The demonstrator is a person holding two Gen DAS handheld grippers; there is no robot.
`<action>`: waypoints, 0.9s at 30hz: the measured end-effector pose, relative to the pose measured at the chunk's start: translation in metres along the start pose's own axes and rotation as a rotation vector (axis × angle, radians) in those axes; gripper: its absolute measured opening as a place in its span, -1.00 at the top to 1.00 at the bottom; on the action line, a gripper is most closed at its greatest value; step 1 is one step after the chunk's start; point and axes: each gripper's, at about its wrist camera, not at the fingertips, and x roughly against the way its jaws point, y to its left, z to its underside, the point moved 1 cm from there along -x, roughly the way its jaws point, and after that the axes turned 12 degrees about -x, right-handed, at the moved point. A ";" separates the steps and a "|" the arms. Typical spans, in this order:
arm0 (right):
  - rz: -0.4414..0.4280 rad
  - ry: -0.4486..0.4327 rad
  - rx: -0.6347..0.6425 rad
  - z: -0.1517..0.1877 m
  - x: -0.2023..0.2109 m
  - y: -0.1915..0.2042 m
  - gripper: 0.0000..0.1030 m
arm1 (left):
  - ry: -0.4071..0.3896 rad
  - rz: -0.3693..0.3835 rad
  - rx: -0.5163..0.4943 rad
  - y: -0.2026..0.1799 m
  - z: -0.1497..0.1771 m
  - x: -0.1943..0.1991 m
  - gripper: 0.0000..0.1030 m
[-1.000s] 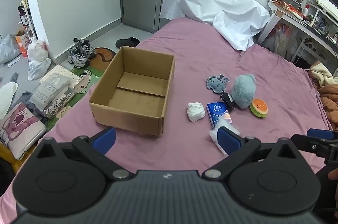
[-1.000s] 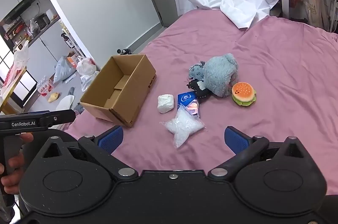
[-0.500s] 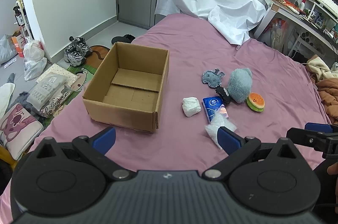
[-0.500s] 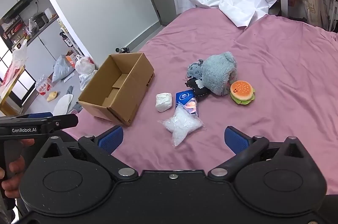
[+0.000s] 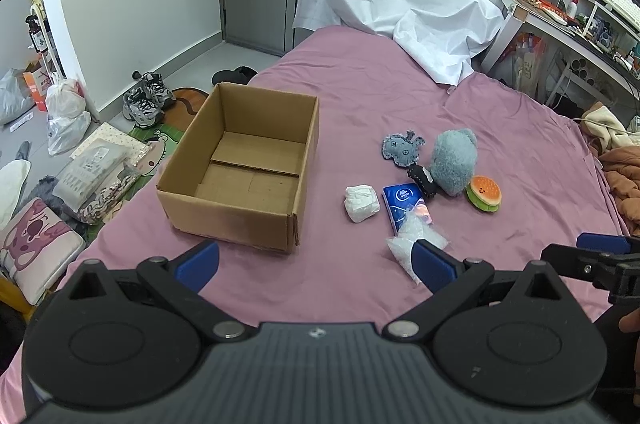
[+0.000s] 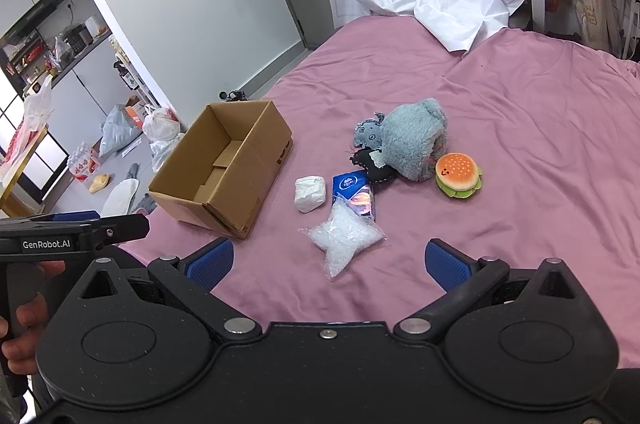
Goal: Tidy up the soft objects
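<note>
Left wrist view: a pink bed carries an open cardboard box and a cluster of soft things to its right.

Largest of these is the grey-blue plush, then the burger toy, blue tissue pack, white wad and clear star-shaped packet. None lies in the box. Left gripper and right gripper both hover over the sheet, jaws spread wide, grasping nothing.
</note>
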 end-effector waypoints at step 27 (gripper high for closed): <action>0.021 0.002 0.023 0.001 -0.002 0.002 -1.00 | -0.001 0.011 -0.009 0.001 0.000 0.000 -0.97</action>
